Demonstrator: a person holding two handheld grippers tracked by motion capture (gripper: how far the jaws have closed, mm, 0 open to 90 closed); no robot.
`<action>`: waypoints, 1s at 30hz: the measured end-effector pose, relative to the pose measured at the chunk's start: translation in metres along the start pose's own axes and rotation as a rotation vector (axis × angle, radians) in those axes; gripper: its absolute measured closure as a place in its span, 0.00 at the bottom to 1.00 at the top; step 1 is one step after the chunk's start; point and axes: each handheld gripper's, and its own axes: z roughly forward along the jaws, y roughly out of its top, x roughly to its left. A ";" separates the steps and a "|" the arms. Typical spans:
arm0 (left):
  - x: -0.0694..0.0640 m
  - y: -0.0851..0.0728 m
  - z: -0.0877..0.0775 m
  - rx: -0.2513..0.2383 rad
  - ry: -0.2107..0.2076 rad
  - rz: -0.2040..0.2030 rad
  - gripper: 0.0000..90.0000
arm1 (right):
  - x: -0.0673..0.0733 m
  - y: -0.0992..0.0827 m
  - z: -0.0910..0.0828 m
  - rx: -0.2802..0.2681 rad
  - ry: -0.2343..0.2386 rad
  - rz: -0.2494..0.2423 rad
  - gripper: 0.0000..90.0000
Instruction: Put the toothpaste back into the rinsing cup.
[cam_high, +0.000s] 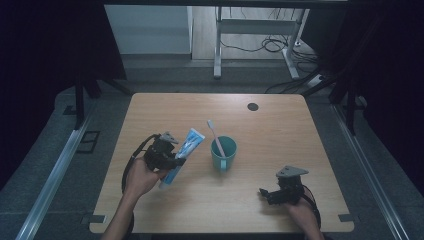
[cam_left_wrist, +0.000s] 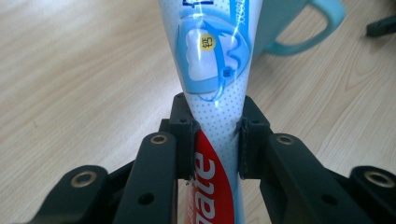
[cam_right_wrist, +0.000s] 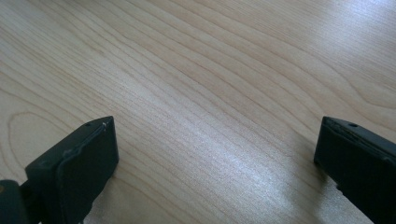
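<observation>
My left gripper (cam_high: 176, 161) is shut on a blue, white and red toothpaste tube (cam_high: 184, 152), held tilted just above the wooden table (cam_high: 280, 125). In the left gripper view both pads press the tube (cam_left_wrist: 212, 65) at its narrow middle, left gripper (cam_left_wrist: 215, 133). A teal mug (cam_high: 223, 154) stands right of the tube with a pink toothbrush (cam_high: 215, 137) leaning in it; the mug's handle (cam_left_wrist: 308, 28) is behind the tube. My right gripper (cam_high: 263, 194) rests low near the front right of the table, open, with only bare wood between its jaws, right gripper (cam_right_wrist: 217, 135).
A small dark round grommet (cam_high: 253, 106) sits near the table's far edge. Beyond the table stand a metal desk frame (cam_high: 218, 45) and loose cables (cam_high: 272, 45) on the floor. Dark curtains flank both sides.
</observation>
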 end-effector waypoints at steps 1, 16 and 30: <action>-0.001 0.001 -0.001 -0.008 0.000 -0.002 0.81 | 0.000 0.000 0.000 -0.001 0.000 -0.001 0.00; -0.006 0.017 -0.010 -0.165 -0.016 -0.006 0.81 | 0.000 0.000 0.000 -0.001 0.001 0.000 0.00; -0.016 0.043 -0.004 -0.236 -0.028 0.014 0.81 | 0.000 0.000 0.000 0.001 0.001 -0.001 0.00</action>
